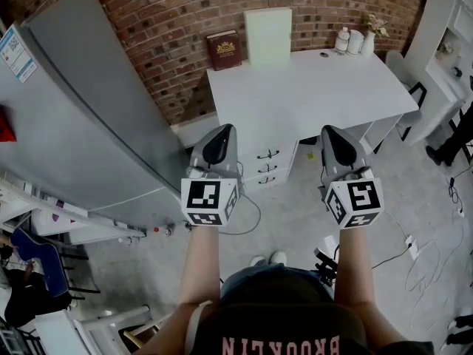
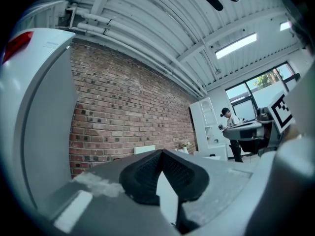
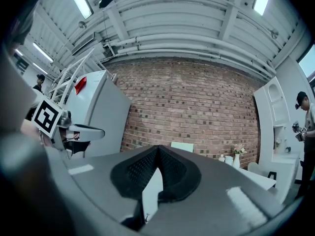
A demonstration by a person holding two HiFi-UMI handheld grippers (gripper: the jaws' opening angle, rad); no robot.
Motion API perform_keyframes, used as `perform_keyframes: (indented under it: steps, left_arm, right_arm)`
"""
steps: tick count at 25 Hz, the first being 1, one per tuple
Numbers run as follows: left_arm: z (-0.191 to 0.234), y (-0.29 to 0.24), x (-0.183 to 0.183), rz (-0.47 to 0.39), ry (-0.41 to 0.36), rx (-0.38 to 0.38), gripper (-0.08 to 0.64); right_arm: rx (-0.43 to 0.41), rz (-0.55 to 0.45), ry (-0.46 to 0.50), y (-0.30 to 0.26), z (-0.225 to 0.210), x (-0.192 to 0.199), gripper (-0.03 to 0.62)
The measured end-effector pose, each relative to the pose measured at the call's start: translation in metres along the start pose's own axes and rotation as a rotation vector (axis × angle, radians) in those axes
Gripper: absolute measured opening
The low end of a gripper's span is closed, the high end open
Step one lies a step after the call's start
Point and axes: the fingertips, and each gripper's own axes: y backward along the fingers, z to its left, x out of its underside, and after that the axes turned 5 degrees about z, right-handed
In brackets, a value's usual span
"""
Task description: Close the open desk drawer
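Note:
A white desk [image 1: 325, 87] stands against the brick wall, with a stack of three drawers [image 1: 267, 166] under its left side, each with a dark handle. From here I cannot tell which drawer stands out. My left gripper [image 1: 219, 136] and right gripper [image 1: 331, 136] are held level in front of me, short of the desk and apart from it. In the left gripper view the left gripper [image 2: 160, 155] has its black pads meeting at the tip with nothing between them. The right gripper [image 3: 157, 151] looks the same in its own view, shut and empty.
A tall grey cabinet [image 1: 81, 117] fills the left side. On the desk's back edge stand a dark red book [image 1: 224, 50], a pale green board [image 1: 267, 26], and bottles with a vase [image 1: 356, 40]. Cables [image 1: 429, 254] lie on the floor at right. A person [image 3: 307, 132] stands by white shelves.

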Motion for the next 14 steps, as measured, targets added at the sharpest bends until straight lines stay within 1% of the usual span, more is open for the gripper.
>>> perform_keyframes:
  steps: [9, 14]
  left_arm:
    - [0.0, 0.001, -0.001, -0.011, 0.014, -0.005, 0.0]
    - [-0.008, -0.001, -0.002, -0.003, -0.004, 0.009, 0.0]
  right_arm:
    - [0.01, -0.014, 0.025, 0.003, 0.001, -0.002, -0.003]
    - [0.025, -0.017, 0.011, 0.011, -0.004, 0.001, -0.002]
